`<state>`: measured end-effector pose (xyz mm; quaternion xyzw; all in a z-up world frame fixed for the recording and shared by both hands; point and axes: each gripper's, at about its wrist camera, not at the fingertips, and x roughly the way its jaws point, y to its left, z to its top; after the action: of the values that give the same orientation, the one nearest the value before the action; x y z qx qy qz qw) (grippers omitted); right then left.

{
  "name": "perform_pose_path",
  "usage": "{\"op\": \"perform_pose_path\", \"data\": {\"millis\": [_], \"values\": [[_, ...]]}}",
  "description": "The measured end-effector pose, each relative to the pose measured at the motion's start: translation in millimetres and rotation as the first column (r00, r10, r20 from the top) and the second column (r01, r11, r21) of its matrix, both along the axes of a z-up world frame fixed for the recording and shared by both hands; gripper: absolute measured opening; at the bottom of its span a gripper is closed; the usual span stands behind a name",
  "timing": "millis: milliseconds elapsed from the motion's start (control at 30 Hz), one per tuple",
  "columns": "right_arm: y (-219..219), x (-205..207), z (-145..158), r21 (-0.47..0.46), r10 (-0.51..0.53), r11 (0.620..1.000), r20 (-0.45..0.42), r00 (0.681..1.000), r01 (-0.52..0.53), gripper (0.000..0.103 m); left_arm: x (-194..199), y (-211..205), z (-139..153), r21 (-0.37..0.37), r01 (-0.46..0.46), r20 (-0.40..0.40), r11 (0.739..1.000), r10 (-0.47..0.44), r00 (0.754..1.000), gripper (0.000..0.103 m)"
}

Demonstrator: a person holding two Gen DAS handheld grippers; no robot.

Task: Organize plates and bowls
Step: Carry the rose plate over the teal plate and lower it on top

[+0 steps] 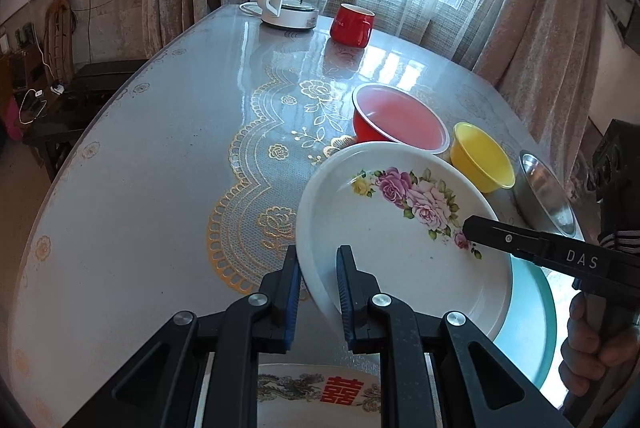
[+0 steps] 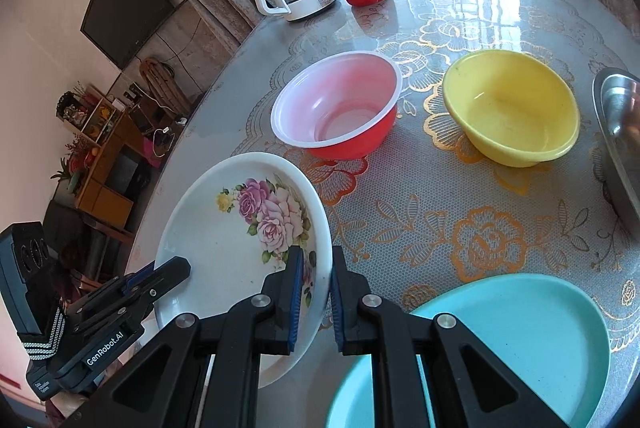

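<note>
Together we hold the white floral plate (image 1: 384,228) between us, lifted and tilted above the worktop (image 1: 140,187). Our left gripper (image 1: 318,292) is clamped on the plate's near rim, its ribbed blue pads pinching the smooth glossy edge; our right gripper (image 2: 312,292) is likewise closed on the opposite rim. The plate is round and shallow, glazed white, with pink and purple roses printed along one side.

Just beyond the plate sits a red plastic bowl (image 2: 340,111) with a thin white lip and a pale translucent inside. Beside that, farther from the plate, stands a yellow bowl (image 2: 512,107), matte and thicker-walled, and then a shiny steel bowl (image 1: 544,195). Under the plate's right edge lies a flat turquoise plate (image 2: 520,340), smooth and oval-looking. Below the plate's near side rests another white plate (image 1: 320,392) bearing a red character.

The worktop itself is rounded and glossy, covered in a lace-patterned cloth with gold flowers.
</note>
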<state>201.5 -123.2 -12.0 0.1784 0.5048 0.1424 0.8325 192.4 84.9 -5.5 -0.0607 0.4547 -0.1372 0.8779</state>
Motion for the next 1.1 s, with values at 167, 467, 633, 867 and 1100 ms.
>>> {"op": "perform_pose_path", "data": {"millis": [167,467,633,867,1100], "values": [[-16,-18,6,0.019,-0.015,1.0,0.01,1.0,0.014,0.013,-17,-16,5,-0.003,0.029,0.011,1.0,-0.029,1.0,0.017],[-54,-61,15,0.05,-0.052,0.997,0.039,0.998,0.05,0.013,-52,-57,13,0.009,0.104,0.023,0.995,-0.104,0.994,0.017],[-78,-89,11,0.04,-0.071,0.997,0.036,0.997,0.069,0.013,-70,-87,11,0.01,0.155,0.02,0.988,-0.155,0.988,0.017],[-118,-118,-14,0.027,-0.137,0.99,-0.017,0.99,0.137,0.013,-85,-134,-4,0.036,0.224,-0.01,0.974,-0.223,0.975,0.017],[-139,-123,-28,-0.014,-0.182,0.983,-0.029,0.983,0.182,0.013,-85,-156,-25,0.068,0.244,-0.064,0.968,-0.239,0.969,0.018]]}}
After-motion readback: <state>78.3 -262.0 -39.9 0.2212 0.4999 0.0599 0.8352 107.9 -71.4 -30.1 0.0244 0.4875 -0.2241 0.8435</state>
